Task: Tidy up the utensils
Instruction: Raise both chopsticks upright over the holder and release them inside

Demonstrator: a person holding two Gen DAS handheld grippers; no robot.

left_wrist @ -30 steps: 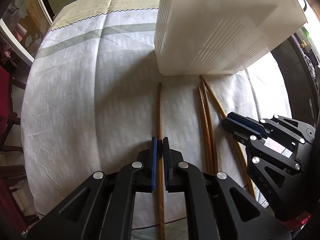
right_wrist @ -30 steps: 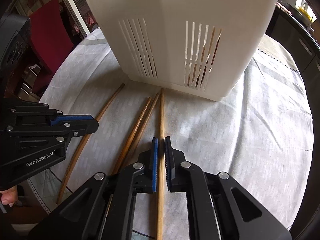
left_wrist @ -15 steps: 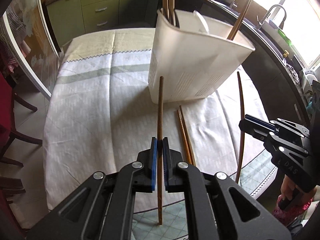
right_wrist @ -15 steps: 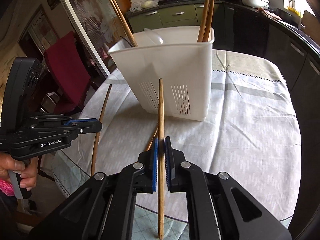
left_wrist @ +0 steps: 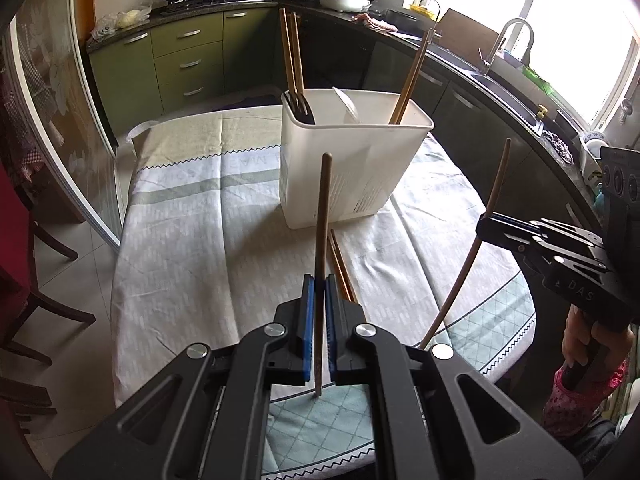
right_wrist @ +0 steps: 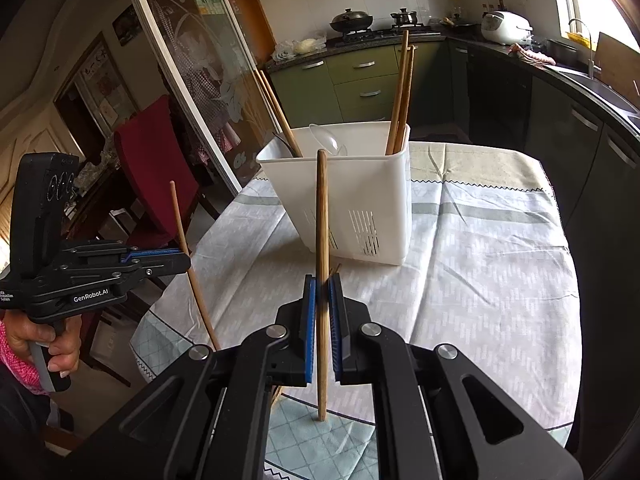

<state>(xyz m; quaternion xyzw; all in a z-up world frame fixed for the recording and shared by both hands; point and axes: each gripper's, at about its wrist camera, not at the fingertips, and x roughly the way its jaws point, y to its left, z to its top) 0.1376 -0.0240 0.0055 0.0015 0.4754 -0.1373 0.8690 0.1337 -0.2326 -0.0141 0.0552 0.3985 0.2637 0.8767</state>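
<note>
My left gripper [left_wrist: 319, 284] is shut on a brown chopstick [left_wrist: 322, 216] held upright above the table's near edge. My right gripper [right_wrist: 322, 282] is shut on a lighter chopstick [right_wrist: 321, 216], also upright. Each shows in the other's view: the right gripper [left_wrist: 486, 222] with its chopstick [left_wrist: 496, 188] at the right, the left gripper [right_wrist: 182, 258] with its chopstick [right_wrist: 180, 224] at the left. A white utensil holder [left_wrist: 352, 168] [right_wrist: 352, 192] stands on the table beyond both, with several chopsticks and a pale spoon in it. Two chopsticks [left_wrist: 340, 264] lie on the cloth before it.
The round table carries a grey-white cloth [left_wrist: 192, 248] over a checked one. A red chair [right_wrist: 152, 168] stands at the table's left. Green kitchen cabinets [left_wrist: 188, 64], a counter and a sink lie behind and to the right.
Both grippers have lifted their chopsticks off the cloth and drawn up and back from the holder; the holder now looks smaller and its open top shows.
</note>
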